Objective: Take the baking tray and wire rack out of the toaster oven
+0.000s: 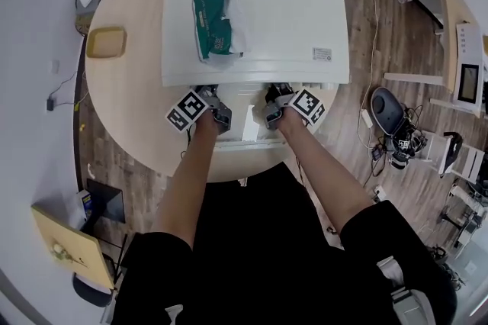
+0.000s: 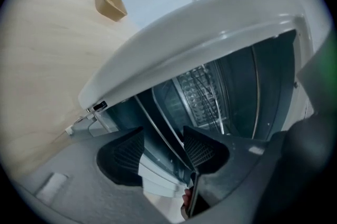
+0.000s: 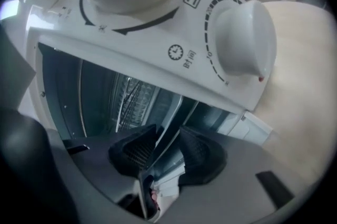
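The toaster oven [image 1: 290,18] has a smooth, glossy white casing (plastic or enamelled metal, hard to tell which). Inside it, the wire rack [image 2: 202,94] is bright bare metal. The table [image 1: 130,98] looks like pale matt wood. The green packet [image 1: 212,14] is shiny plastic film.

The toaster oven [image 2: 210,23] stands open ahead; a thin metal edge [image 2: 158,131] crosses its mouth, wire rack [image 2: 202,92] behind.
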The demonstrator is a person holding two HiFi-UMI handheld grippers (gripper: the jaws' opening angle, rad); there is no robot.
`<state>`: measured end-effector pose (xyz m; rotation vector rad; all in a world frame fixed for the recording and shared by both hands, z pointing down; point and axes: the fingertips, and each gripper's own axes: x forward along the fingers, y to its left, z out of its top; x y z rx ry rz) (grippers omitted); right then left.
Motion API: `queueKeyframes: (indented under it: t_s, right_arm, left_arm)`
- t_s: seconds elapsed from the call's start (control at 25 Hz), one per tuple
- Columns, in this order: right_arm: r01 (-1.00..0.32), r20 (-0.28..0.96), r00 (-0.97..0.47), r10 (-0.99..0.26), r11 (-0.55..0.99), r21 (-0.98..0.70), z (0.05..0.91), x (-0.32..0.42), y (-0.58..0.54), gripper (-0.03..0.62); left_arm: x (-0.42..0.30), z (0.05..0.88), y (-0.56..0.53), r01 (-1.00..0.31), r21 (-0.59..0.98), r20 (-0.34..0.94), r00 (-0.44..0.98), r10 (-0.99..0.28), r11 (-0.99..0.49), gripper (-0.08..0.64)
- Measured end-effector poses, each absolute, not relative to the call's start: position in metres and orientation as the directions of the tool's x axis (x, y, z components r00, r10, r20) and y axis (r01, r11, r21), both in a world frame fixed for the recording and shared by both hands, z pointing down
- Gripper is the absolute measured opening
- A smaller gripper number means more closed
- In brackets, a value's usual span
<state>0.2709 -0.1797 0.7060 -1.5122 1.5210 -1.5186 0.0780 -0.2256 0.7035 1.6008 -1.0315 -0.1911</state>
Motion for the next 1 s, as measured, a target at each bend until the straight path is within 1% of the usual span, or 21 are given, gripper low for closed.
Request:
queueKeyframes:
  t_s: [0.16,0.4,0.6,0.72,0.92,1.0]
  right_arm:
    - [-0.332,0.322,-0.260,-0.910,-0.229,-0.915,0.707,0.272,-0.186,0.120]
    - [-0.274,0.310,-0.206,-0.928,-0.249,-0.929,0.709,0.281,-0.200,0.120]
    - [-0.296,0.324,-0.197,-0.925,-0.259,-0.919,0.716,0.281,-0.209,0.120]
    - [-0.293,0.322,-0.181,-0.929,-0.262,-0.919,0.719,0.283,-0.211,0.120]
    - [-0.290,0.318,-0.158,-0.935,-0.264,-0.920,0.720,0.285,-0.213,0.120]
    - [-0.303,0.321,-0.142,-0.936,-0.268,-0.915,0.718,0.288,-0.212,0.104]
  left_arm:
    - [0.084,0.705,-0.232,-0.480,0.874,0.384,0.588,-0.712,0.074,0.220]
    - [0.095,0.710,-0.241,-0.421,0.900,0.366,0.585,-0.724,0.114,0.221]
    - [0.092,0.713,-0.252,-0.403,0.904,0.365,0.553,-0.748,0.143,0.217]
    - [0.093,0.713,-0.252,-0.409,0.899,0.375,0.540,-0.753,0.155,0.213]
    - [0.090,0.714,-0.252,-0.381,0.906,0.376,0.520,-0.767,0.186,0.207]
    - [0.091,0.713,-0.252,-0.380,0.906,0.375,0.512,-0.773,0.187,0.207]
